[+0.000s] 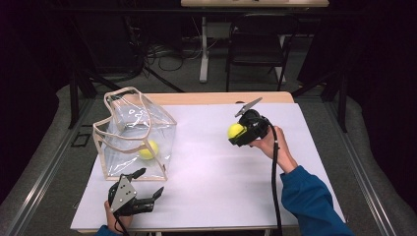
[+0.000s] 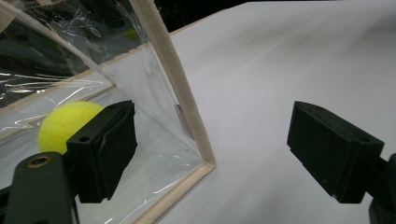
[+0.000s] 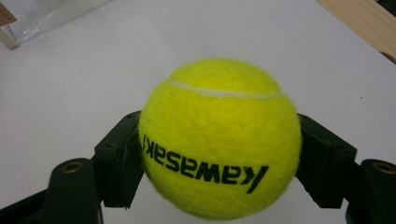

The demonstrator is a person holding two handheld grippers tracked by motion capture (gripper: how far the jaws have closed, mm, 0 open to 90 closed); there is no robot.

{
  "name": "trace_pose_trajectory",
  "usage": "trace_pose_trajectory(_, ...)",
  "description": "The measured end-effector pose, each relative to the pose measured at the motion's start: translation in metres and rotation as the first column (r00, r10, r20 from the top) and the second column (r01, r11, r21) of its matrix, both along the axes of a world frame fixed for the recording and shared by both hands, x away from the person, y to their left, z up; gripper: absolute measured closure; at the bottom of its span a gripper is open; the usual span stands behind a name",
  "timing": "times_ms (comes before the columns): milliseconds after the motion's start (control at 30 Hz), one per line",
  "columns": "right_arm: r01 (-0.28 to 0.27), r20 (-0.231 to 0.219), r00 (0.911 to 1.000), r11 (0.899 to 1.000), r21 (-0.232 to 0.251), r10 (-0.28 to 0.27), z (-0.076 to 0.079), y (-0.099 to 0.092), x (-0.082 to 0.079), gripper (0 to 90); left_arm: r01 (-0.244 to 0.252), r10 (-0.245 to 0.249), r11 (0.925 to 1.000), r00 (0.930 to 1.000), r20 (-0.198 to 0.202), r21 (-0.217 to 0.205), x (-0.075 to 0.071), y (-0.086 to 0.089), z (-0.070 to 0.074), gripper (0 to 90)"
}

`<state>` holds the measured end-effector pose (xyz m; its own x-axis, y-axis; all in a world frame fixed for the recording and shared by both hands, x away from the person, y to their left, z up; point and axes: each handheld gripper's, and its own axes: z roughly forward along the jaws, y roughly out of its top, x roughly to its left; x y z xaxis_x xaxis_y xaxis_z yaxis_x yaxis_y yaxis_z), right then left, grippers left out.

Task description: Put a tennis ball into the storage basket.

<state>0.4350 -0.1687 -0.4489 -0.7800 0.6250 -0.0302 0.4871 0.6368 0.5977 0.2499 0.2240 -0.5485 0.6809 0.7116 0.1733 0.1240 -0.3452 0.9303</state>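
Gripping a yellow tennis ball (image 3: 219, 140), the right gripper (image 1: 242, 132) has both pads pressed on the ball's sides. A ball has no long axis; its black lettering reads upside down in the right gripper view, white seam across the top. From the table (image 1: 221, 177) centre, the held ball sits at about 1 o'clock, above the white top. The right hand (image 1: 268, 142) holds that gripper pointing toward 9 o'clock, blue sleeve (image 1: 307, 201) coming in from 5 o'clock. The left gripper (image 1: 150, 184) is at 7 o'clock, jaws wide apart, nothing between the pads, aimed at the near corner of the clear bag (image 1: 135, 132). That bag stands at 10 o'clock, top open, with a second tennis ball (image 1: 148, 150) inside on its floor.
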Motion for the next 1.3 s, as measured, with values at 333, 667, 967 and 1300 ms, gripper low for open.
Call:
trace_pose_trajectory(333, -0.020, 0.025, 0.9995, 1.000, 0.012, 0.019, 0.010, 0.008, -0.002, 25.9, 0.001, -0.001, 1.0000, 1.0000, -0.001, 0.003, 0.000, 0.000, 0.000, 15.8)
trace_pose_trajectory(667, -0.040, 0.032, 0.9987, 0.999, 0.022, 0.039, 0.016, 0.016, -0.001, 26.0, 0.001, -0.001, 1.0000, 1.0000, -0.003, 0.007, 0.000, -0.001, 0.000, 15.8)
trace_pose_trajectory(967, -0.061, 0.037, 0.9975, 0.998, 0.020, 0.060, 0.019, 0.027, 0.001, 26.1, -0.001, 0.001, 1.0000, 1.0000, -0.003, 0.003, 0.000, 0.000, 0.000, 15.8)
trace_pose_trajectory(1300, -0.072, 0.041, 0.9967, 0.997, 0.022, 0.071, 0.020, 0.032, 0.001, 26.1, -0.001, 0.001, 1.0000, 1.0000, -0.003, 0.006, 0.000, 0.000, 0.000, 15.8)
